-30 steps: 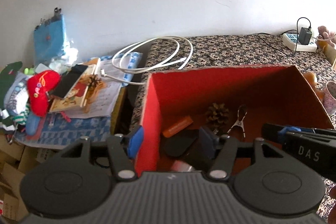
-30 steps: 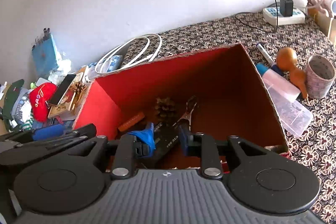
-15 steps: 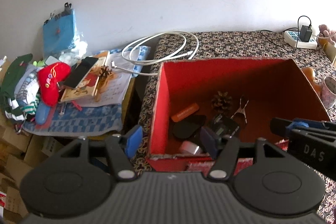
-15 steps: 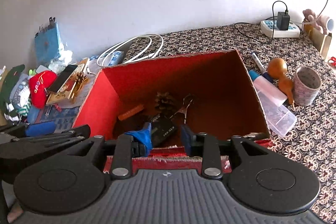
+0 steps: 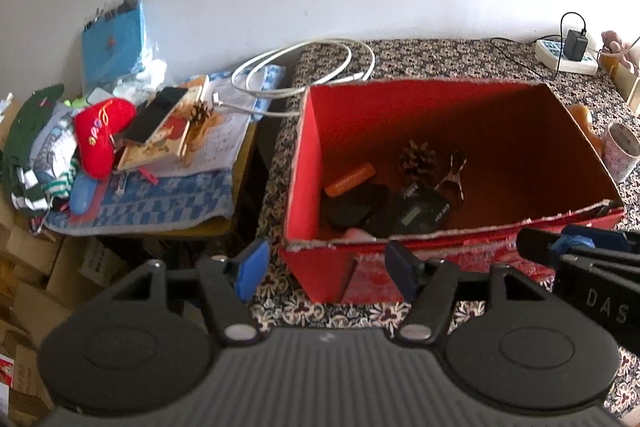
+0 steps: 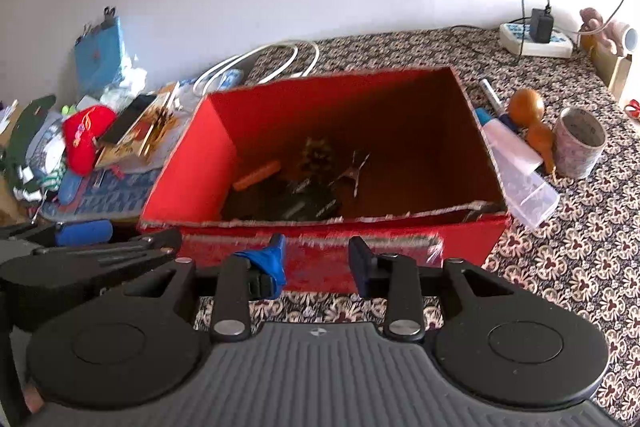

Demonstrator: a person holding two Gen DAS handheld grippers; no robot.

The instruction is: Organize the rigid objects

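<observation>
A red cardboard box (image 5: 304, 163) (image 6: 180, 183) stands on the patterned cloth. Inside lie an orange bar (image 5: 350, 179), a pine cone (image 5: 418, 157), a metal clip (image 5: 454, 173) and black devices (image 5: 420, 211). My left gripper (image 5: 326, 269) is open and empty, in front of the box's near left corner. My right gripper (image 6: 318, 263) is open and empty, in front of the box's near wall. Each gripper shows at the edge of the other's view.
Right of the box lie a gourd (image 6: 528, 115), a clear bottle (image 6: 516, 171), a patterned cup (image 6: 578, 143) and a marker. A power strip (image 6: 536, 41) sits at the back. A white cable coil (image 5: 308, 67) and a cluttered side table (image 5: 140, 163) are at the left.
Both grippers have pulled back out of and away from the box, staying open and empty. The box's front wall has come into view.
</observation>
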